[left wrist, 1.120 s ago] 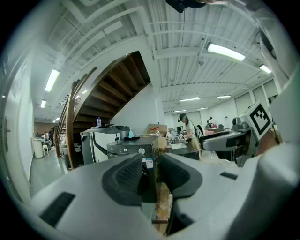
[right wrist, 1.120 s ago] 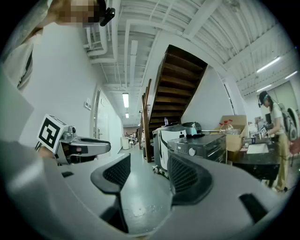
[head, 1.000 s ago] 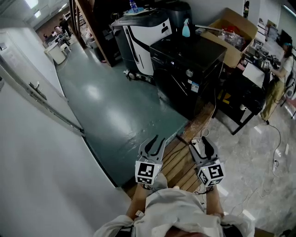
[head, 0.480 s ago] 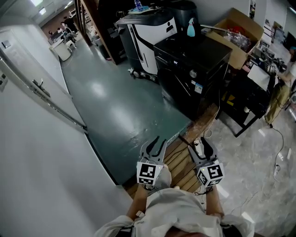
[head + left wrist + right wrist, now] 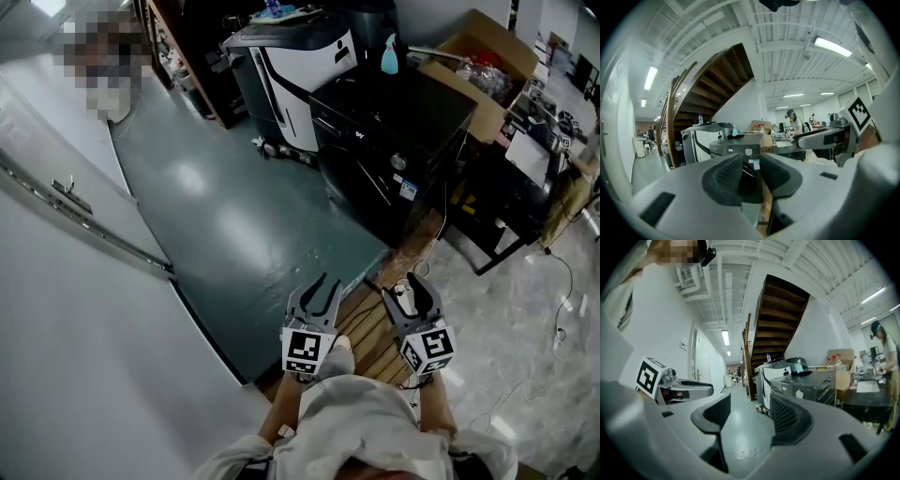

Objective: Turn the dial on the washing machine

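The black washing machine (image 5: pixel 394 131) stands across the green floor, well ahead of both grippers. Its round silver dial (image 5: pixel 399 162) sits on the front panel and also shows in the left gripper view as the dial (image 5: pixel 748 151) and in the right gripper view as the dial (image 5: pixel 800 393). My left gripper (image 5: pixel 320 285) and right gripper (image 5: pixel 412 284) are held side by side close to my body, over a wooden floor strip. Both are open with nothing between the jaws. Seen from its own camera, the left gripper (image 5: pixel 751 176) points at the machine; the right gripper (image 5: pixel 750 418) points left of it.
A white-and-black machine (image 5: pixel 295 56) stands left of the washer, and a blue spray bottle (image 5: pixel 390 53) sits on top of the washer. A cardboard box (image 5: pixel 480 66) and a black table (image 5: pixel 511 192) are to the right. A white wall with a door (image 5: pixel 66 234) runs along the left. Cables lie on the floor.
The washing machine has drifted slightly right and lower in the head view, so I have moved a little toward it. Both grippers keep the same open pose.
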The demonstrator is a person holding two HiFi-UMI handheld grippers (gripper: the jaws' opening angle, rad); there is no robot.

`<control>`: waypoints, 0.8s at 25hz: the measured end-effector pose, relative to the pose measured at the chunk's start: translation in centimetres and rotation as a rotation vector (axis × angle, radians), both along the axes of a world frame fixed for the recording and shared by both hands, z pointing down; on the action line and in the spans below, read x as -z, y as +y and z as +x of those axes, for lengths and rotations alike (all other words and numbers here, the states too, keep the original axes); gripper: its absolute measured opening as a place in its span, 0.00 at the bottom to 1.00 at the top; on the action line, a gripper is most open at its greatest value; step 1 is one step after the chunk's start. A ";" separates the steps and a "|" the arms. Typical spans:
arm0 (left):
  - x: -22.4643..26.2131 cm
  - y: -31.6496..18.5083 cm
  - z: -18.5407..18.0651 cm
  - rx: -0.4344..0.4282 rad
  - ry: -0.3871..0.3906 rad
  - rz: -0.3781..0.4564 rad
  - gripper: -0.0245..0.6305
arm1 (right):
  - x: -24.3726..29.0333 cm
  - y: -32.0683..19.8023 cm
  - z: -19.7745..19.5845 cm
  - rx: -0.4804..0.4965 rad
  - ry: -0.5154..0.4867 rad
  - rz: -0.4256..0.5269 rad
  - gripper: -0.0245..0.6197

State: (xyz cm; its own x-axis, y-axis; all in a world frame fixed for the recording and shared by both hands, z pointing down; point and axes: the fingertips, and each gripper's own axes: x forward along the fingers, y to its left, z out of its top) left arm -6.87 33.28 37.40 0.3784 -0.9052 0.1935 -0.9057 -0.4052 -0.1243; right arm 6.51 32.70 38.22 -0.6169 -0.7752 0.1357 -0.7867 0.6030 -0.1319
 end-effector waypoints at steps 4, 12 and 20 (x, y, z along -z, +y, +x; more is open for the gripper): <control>0.2 -3.2 -1.6 -0.011 0.012 -0.010 0.22 | 0.5 -3.0 -1.7 -0.012 0.013 -0.009 0.44; 1.7 -8.3 -4.3 -0.048 0.030 -0.020 0.22 | 1.8 -7.3 -3.6 -0.063 0.050 -0.044 0.43; 2.4 -12.6 -5.9 -0.082 0.048 -0.017 0.22 | 2.3 -10.5 -5.2 -0.096 0.078 -0.059 0.42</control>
State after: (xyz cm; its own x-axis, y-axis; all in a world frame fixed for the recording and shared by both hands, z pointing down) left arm -12.81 20.70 34.96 0.4607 -0.8673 0.1884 -0.8739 -0.4803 -0.0745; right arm 1.32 22.19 35.92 -0.5257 -0.8197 0.2276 -0.8500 0.5171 -0.1009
